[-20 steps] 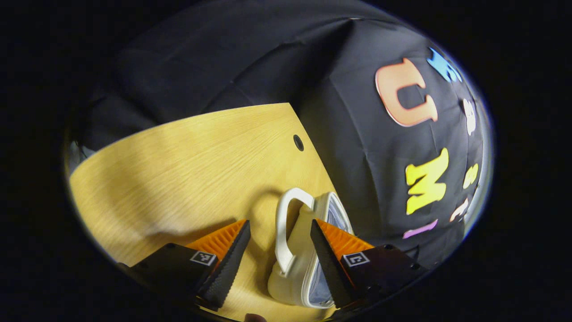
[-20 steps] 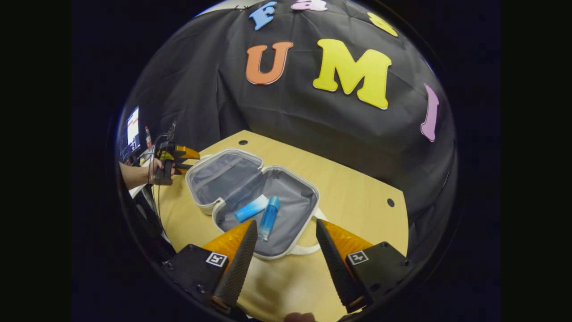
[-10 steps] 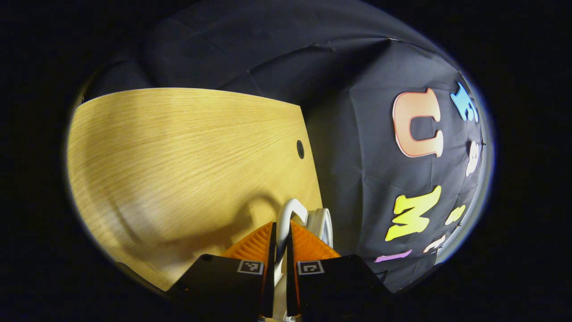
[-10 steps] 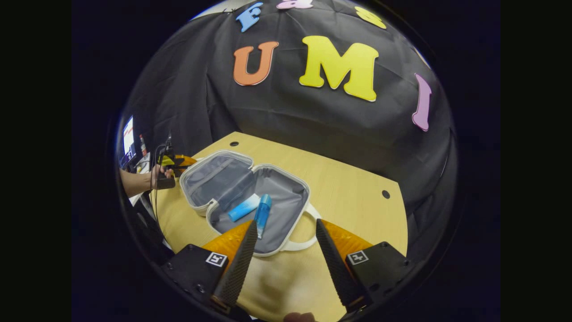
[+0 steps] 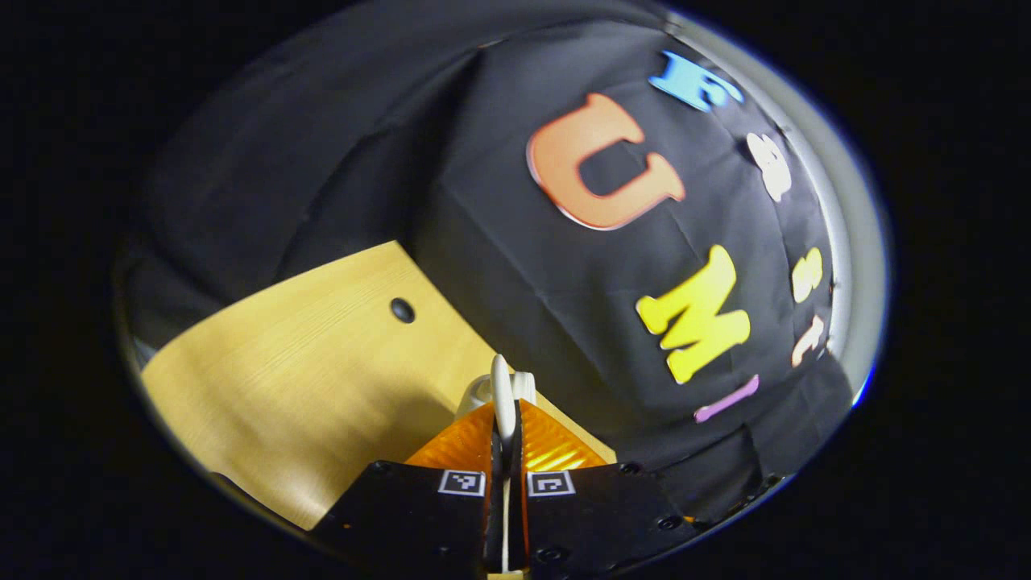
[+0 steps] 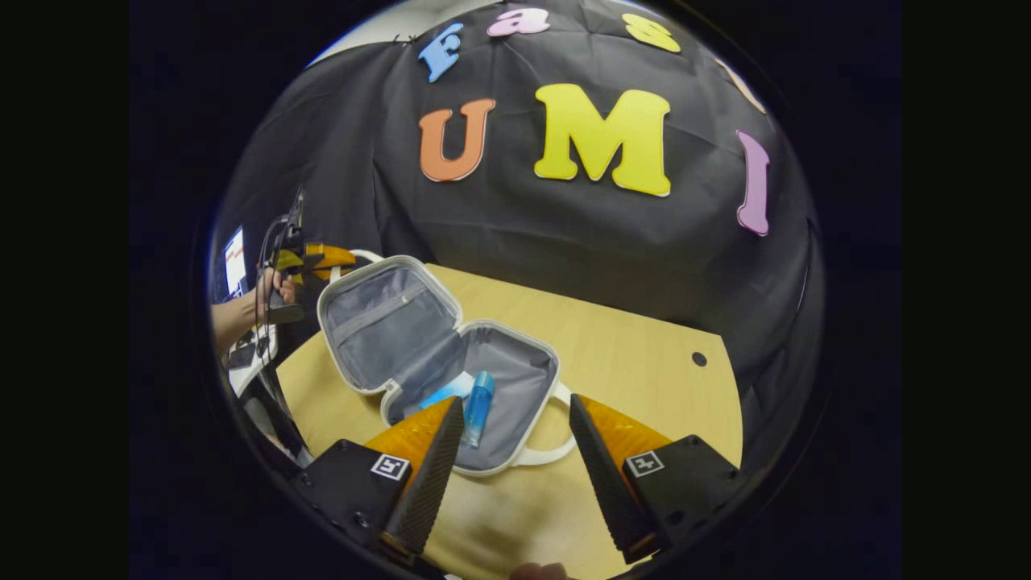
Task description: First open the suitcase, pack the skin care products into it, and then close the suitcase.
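A: What has changed since the earlier frames?

B: The lid [image 6: 378, 326] of the suitcase [image 6: 475, 387] has risen. It lay flat on the tabletop [image 6: 636, 362] before; it now stands tilted up on its hinge side. The left gripper [image 5: 505, 439] had its jaws apart around the lid handle [image 5: 501, 395] one second ago. They are now clamped on that white handle.

A: Confirm the left gripper from the other camera.

B: In the right gripper view the left gripper [image 6: 318, 258] sits at the top edge of the raised lid, held by a hand [image 6: 278, 286]. The handle loop shows just beside its tips.

A: State of the right gripper?

B: The right gripper [image 6: 511, 447] hovers above the near edge of the tabletop. Its jaws are apart and hold nothing.

A: Location of the skin care products?

B: Both lie in the grey-lined base half of the suitcase. A blue bottle [image 6: 478, 407] lies on its side near the front wall. A light blue tube [image 6: 451, 391] lies touching it on the lid side, partly hidden behind the right gripper's finger.

A: Anything else on the base?

B: A second white handle [image 6: 548, 451] projects from the base toward the right gripper and rests on the tabletop.
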Demonstrator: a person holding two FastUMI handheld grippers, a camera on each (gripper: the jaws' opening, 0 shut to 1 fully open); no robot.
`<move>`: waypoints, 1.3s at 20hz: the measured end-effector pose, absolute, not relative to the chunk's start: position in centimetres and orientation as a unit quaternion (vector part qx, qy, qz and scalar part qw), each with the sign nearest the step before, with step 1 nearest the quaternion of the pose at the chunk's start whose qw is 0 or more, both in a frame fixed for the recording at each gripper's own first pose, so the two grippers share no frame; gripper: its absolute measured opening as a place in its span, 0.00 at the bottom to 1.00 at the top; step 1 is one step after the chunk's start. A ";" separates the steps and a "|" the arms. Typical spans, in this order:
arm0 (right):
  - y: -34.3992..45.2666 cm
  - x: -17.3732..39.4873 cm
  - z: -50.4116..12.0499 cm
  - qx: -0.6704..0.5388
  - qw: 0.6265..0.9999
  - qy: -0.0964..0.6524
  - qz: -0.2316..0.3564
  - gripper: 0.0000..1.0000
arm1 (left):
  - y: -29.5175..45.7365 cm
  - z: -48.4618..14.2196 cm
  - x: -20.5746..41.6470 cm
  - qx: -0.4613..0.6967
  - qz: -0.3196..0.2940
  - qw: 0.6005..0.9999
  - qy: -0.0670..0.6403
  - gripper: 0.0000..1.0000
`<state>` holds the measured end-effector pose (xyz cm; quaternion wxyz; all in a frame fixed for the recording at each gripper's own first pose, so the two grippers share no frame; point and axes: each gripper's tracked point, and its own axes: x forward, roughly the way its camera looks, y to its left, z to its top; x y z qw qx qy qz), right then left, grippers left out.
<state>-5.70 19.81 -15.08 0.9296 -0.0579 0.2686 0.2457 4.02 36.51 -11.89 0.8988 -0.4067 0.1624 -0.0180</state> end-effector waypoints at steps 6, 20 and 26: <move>16.0 -6.0 -13.3 -0.031 0.945 0.245 0.213 0.78 | 25.4 -6.0 5.4 -0.232 -0.045 0.958 0.164 0.05; 4.3 -7.0 -12.8 -0.006 0.962 0.246 0.120 0.79 | 1.9 -10.9 4.7 -0.036 -0.112 0.971 0.209 0.05; -1.4 -7.8 -14.0 -0.004 0.961 0.266 0.074 0.78 | -4.4 -18.3 4.6 0.004 -0.147 0.954 0.260 0.05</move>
